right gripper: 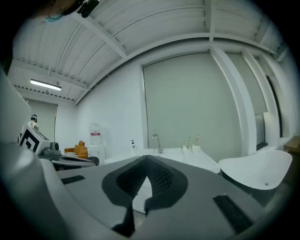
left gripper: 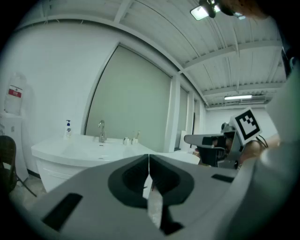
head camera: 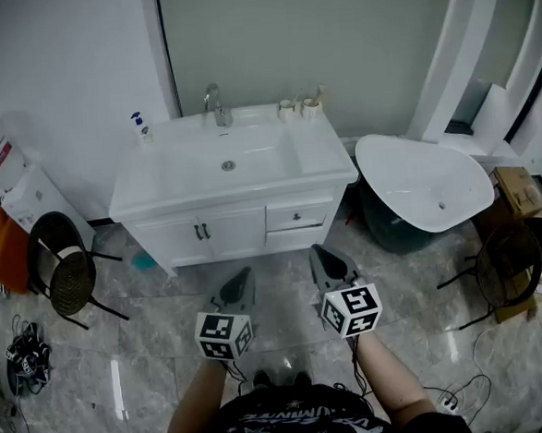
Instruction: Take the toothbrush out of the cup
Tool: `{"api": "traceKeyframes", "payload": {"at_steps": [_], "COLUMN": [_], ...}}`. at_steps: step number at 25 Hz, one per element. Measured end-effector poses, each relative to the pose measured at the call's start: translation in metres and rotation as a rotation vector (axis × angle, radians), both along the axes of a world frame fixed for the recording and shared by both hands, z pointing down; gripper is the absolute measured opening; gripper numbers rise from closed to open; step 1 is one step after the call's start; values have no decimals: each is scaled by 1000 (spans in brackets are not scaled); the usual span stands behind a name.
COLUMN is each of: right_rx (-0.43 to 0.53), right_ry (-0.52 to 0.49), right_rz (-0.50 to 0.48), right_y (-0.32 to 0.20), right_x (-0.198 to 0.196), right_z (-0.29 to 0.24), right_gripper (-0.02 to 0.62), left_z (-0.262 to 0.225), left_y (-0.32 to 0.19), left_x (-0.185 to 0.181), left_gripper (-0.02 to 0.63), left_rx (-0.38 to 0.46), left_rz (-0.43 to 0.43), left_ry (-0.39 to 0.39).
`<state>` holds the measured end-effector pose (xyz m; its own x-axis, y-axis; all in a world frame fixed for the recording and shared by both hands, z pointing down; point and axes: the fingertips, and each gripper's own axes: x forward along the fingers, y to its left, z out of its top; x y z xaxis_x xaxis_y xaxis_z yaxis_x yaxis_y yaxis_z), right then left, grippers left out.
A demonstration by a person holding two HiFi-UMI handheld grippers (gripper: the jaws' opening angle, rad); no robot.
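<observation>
Toothbrush (head camera: 320, 93) stands in a cup (head camera: 312, 109) at the back right of the white sink counter (head camera: 317, 152), upper middle of the head view, while the left gripper (head camera: 242, 279) and right gripper (head camera: 323, 257) hover low in the frame, well apart from it, jaws closed and empty.

White vanity (head camera: 322, 154), grey marbled floor (head camera: 160, 348), black chair (head camera: 69, 274)

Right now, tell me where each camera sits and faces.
Head view: on the head, steeply down at the vanity; forearms, left gripper, right gripper show.
Left gripper view: on that gripper, facing the vanity past shut jaws; right gripper visible.
Right gripper view: on that gripper, facing the vanity past shut jaws; left gripper visible.
Both gripper views share the faucet.
</observation>
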<state>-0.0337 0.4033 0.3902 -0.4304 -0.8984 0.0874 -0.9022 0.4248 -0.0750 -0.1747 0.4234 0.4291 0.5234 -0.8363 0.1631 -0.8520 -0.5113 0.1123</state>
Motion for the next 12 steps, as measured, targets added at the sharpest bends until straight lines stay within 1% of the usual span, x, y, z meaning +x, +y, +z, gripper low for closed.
{"api": "traceKeyframes", "payload": {"at_steps": [5, 12], "right_rx": [-13, -28], "right_ry": [10, 11], "right_rz": [-5, 0], "right_y": [3, -9], "right_x": [-9, -23], "right_z": [2, 6], "right_gripper": [12, 12], "left_z": [2, 9], "left_y": [2, -8], "left_x": [-4, -23], "left_gripper": [20, 18], "left_rx": [-13, -38], "left_rz": [10, -2], "left_ry": [-1, 1]}}
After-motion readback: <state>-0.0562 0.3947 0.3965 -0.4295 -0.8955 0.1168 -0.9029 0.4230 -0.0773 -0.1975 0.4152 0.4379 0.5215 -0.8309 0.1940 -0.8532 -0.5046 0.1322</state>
